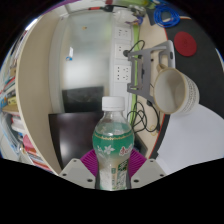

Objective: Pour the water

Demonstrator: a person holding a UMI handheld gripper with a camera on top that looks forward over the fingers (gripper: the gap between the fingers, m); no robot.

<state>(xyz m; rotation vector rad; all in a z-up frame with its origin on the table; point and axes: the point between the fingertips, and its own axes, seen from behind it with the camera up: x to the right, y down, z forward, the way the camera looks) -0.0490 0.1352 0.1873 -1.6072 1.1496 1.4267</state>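
Tongs [113,170] of mine are clamped, pink pads on both sides, around the clear plastic water bottle with green label and white cap [112,140], which stands upright between them, its long axis vertical.

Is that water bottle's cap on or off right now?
On. The bottle stands upright between the gripper fingers, pressed by both pads, and its white cap sits on the neck.
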